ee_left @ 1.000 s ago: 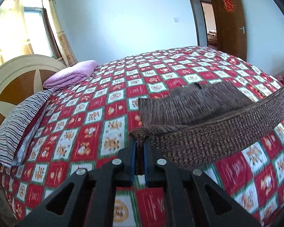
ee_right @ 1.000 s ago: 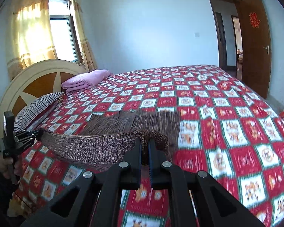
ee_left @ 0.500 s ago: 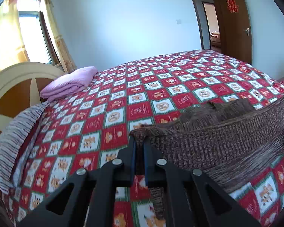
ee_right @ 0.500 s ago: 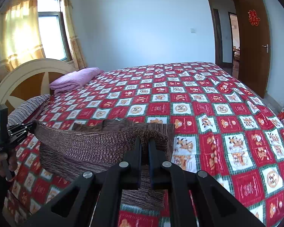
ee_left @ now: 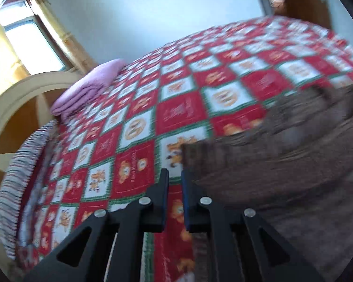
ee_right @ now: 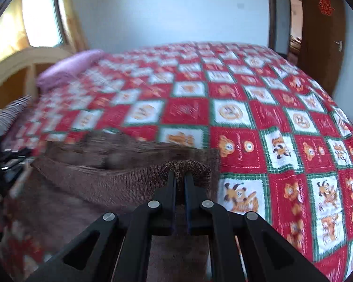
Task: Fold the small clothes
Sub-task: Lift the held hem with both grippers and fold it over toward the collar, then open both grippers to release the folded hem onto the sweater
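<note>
Brown ribbed knit, the sweater (ee_left: 282,164) lies on the bed to the right of the left claw (ee_left: 175,176) in the left wrist view, its long edge running left to right across the red-and-white checked bedspread (ee_left: 134,164). Half a second ago this claw pinched the folded hem; now its black fingers (ee_left: 163,183) stand slightly apart with only bedspread showing between them, and the sweater corner sits just beyond the right finger. The picture is heavily blurred and tilted. A folded pink blanket (ee_left: 89,87) rests by the curved cream headboard (ee_left: 23,94), with a striped pillow (ee_left: 23,164) below it.

From the right wrist view, the right claw (ee_right: 180,176) pinches a humped fold of the sweater (ee_right: 120,176), just as it did before, fingers nearly touching. The knit has dropped lower onto the bedspread (ee_right: 282,141) than earlier, lying flatter, and stretches leftward toward the left claw (ee_right: 11,162), dark and blurred at the frame edge. A wooden door (ee_right: 322,35) stands open at the far right.
</note>
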The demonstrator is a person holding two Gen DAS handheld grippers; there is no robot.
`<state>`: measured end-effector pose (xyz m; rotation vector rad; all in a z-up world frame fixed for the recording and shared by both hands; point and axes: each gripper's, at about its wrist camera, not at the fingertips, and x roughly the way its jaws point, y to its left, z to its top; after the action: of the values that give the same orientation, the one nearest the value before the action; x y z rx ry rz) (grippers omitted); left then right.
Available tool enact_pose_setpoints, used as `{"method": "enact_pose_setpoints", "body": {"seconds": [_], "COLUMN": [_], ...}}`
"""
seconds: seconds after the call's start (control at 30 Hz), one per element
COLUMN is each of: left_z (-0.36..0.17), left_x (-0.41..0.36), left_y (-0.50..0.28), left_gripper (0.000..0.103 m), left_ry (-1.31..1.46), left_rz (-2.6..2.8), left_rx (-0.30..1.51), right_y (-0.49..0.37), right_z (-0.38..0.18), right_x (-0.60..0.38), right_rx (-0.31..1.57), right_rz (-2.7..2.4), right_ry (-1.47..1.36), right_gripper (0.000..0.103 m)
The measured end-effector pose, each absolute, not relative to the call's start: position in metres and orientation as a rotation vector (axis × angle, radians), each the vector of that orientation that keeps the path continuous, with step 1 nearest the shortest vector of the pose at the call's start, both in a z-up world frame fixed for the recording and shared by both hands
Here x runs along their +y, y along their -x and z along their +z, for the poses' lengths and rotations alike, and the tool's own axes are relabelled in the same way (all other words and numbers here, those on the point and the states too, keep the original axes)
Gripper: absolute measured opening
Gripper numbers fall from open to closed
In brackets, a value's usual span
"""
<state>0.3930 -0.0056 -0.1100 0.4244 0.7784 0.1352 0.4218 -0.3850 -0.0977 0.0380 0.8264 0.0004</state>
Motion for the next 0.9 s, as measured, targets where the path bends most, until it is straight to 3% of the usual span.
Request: {"method": "enact_pose_setpoints", "body": {"seconds": [0.03,0.07,0.1,0.13,0.2,0.4,0.53,0.67,0.9], "left_z": [-0.11,-0.108,-0.106,-0.104,-0.102,-0.135,-0.131,-0.1,-0.09], "left_x": [-0.002,0.003,0.007,0.009,0.006,-0.03,-0.036,0.007,0.056], "left_y": [-0.393,-0.388,-0.382,-0.373,-0.354,-0.346,-0.39,-0.445,-0.406], "left_gripper": [0.018,0.024,0.049,0.08,0.102,0.103,0.103,0.103,0.103], "left_ry": [-0.411,-0.377,-0.362,-0.365,-0.413,-0.674,-0.691,-0.51,-0.389], "left_rz": [0.134,0.12,0.11,0.107,0.111,0.064,0.222,0.46,0.424], "left_rx": [0.787,0.798,0.798,0.782,0.719,0.699,0.658,0.698,0.724], "right_y": [-0.423,-0.419,-0.413,-0.407,-0.397,-0.409,-0.461,-0.485,-0.434], "right_z": [-0.101,-0.102,-0.103,-0.105,-0.109,-0.133,-0.102,-0.054,-0.073], "right_x": [-0.385,-0.384,-0.381,-0.378,-0.364,-0.318,-0.325,-0.353,-0.38], "right_rx": [0.829,0.827,0.825,0.825,0.829,0.862,0.815,0.705,0.739], "right_rz": [-0.018,-0.019,-0.003,0.008,0.019,-0.012,-0.091,-0.187,-0.123], "right_ry": [-0.025,-0.019,-0.008,0.009,0.101,0.425,0.363,0.175,0.118], "right_gripper": [0.019,0.041,0.069,0.078,0.079,0.079,0.079,0.079,0.079]}}
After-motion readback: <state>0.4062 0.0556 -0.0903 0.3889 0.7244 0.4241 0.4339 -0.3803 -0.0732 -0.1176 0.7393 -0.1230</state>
